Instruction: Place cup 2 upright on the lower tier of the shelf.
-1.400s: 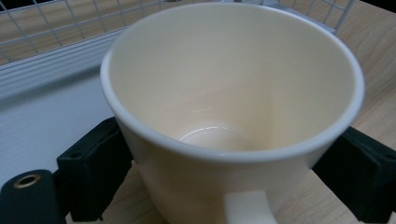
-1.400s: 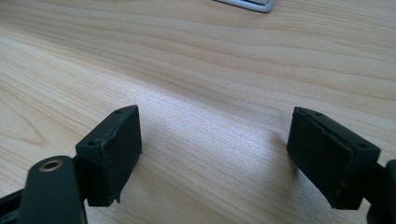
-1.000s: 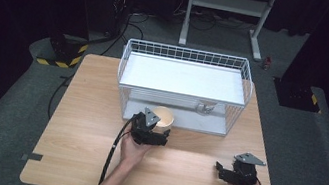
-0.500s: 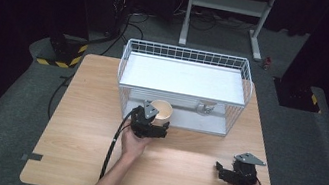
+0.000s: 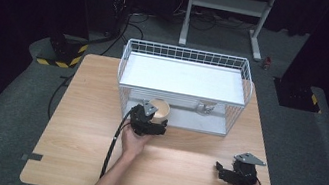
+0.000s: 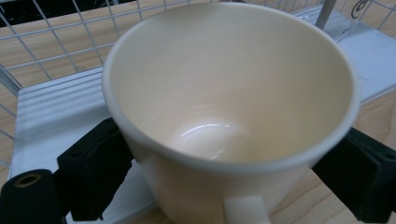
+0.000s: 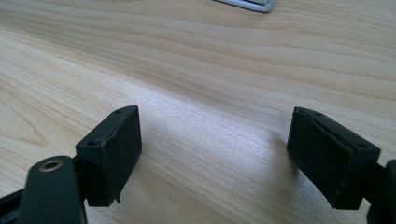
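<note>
A: What's at the left?

B: The left gripper point(image 5: 157, 120) has its jaws clamped on a cream mug point(image 5: 159, 109), one black pad against each side of the cup's wall. The mug is upright, mouth up, at the front edge of the white wire basket point(image 5: 126, 66), over its grey tray point(image 5: 207, 125).

A: And further right?

B: The right gripper point(image 5: 224, 172) rests low over the wooden surface point(image 5: 81, 124) near its front right corner, well apart from the mug. Its jaws stand wide with bare wood between them.

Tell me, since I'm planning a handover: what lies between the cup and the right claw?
Bare wooden table, seen in the high view, separates the cup from the right claw.
</note>
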`<state>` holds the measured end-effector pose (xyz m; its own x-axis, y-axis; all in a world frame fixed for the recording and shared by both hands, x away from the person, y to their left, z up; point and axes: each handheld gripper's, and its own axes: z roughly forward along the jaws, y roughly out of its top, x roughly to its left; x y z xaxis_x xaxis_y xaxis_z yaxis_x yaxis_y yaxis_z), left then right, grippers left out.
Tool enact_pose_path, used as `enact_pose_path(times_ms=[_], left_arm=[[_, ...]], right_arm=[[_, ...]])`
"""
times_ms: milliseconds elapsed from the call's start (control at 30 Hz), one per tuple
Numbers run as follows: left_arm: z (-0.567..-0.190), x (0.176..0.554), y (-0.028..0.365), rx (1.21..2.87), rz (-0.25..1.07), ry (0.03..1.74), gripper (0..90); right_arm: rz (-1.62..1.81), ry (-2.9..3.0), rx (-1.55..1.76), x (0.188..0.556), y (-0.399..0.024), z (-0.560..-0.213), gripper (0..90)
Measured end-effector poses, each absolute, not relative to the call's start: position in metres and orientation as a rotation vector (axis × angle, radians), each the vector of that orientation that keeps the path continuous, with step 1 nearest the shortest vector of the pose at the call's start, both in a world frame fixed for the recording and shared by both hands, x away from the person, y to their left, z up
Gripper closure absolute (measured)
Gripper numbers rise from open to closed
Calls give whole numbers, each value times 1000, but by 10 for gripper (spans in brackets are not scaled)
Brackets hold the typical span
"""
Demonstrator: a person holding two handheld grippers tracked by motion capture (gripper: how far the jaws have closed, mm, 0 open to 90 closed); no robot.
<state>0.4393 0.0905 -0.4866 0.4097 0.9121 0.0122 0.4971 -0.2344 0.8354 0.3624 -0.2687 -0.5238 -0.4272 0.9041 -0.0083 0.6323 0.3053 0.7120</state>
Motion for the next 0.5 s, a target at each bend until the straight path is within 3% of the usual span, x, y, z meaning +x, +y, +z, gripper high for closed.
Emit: enact_pose_path(times_ms=[500], left_arm=[[-487,453,90,1887,672,1212,95]], right_arm=[[901,2169,1369,362,-269,-524,178]])
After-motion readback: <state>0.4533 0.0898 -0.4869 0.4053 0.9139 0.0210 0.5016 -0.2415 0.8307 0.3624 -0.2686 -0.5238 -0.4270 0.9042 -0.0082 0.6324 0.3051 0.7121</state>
